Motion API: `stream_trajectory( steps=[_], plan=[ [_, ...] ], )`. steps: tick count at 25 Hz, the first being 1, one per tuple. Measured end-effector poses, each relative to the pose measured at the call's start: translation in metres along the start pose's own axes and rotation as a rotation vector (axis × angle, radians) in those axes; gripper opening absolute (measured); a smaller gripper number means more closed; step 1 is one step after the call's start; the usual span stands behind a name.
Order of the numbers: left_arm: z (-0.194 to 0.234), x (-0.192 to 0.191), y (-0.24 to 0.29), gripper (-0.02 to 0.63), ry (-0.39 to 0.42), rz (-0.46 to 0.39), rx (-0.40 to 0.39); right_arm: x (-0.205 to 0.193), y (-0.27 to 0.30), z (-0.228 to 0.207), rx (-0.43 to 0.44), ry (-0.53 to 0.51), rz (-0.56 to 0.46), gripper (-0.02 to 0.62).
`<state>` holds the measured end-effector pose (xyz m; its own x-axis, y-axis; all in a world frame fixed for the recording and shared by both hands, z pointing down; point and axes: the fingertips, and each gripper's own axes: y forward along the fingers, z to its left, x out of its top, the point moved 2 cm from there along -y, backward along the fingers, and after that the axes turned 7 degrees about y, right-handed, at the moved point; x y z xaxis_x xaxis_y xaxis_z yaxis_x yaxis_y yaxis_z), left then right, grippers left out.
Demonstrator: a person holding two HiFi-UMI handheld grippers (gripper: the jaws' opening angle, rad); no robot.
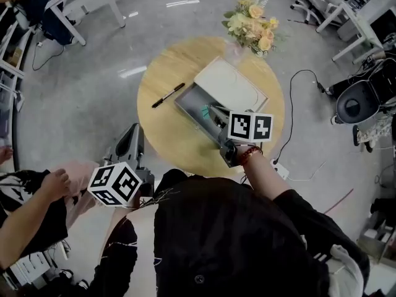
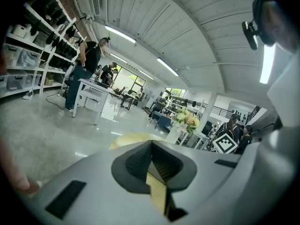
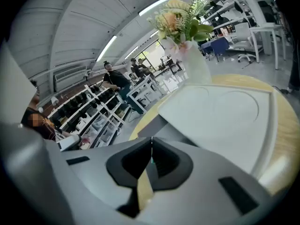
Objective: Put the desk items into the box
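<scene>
One pen (image 1: 168, 95) lies left of my right claw (image 1: 215, 116) (pressed together, over the box (image 1: 184, 106)), slanting near-left to far-right.

Pale wood with a matt, visible grain forms the round counter (image 1: 162, 125) beneath the right tool (image 1: 213, 115), itself cased in smooth grey plastic of dull sheen. At its tip sits a matt grey box (image 1: 189, 101) with a smooth off-white lid (image 1: 232, 82), and a faintly glossy black pen (image 1: 168, 95) lies beyond. Around the left tool (image 1: 132, 135), the grey floor (image 1: 93, 91) is polished and mirrors the lights.
</scene>
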<state>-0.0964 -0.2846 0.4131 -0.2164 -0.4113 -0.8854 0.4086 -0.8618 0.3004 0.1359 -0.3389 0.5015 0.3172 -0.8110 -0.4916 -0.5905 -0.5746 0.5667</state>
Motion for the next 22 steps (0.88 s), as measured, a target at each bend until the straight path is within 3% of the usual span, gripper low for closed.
stream_trajectory(
  steps=[9,17,22],
  plan=[
    [0.002,-0.006,0.001,0.009,0.004,0.010,0.019,-0.011,0.009,-0.014,-0.016,-0.004,0.057,0.012],
    [-0.015,-0.002,0.019,0.009,0.033,0.013,-0.039,-0.014,0.009,-0.020,-0.042,-0.011,0.084,0.012],
    [-0.008,-0.011,0.016,0.009,0.010,0.017,-0.010,-0.018,0.012,-0.019,-0.045,-0.035,0.114,0.012]
  ],
)
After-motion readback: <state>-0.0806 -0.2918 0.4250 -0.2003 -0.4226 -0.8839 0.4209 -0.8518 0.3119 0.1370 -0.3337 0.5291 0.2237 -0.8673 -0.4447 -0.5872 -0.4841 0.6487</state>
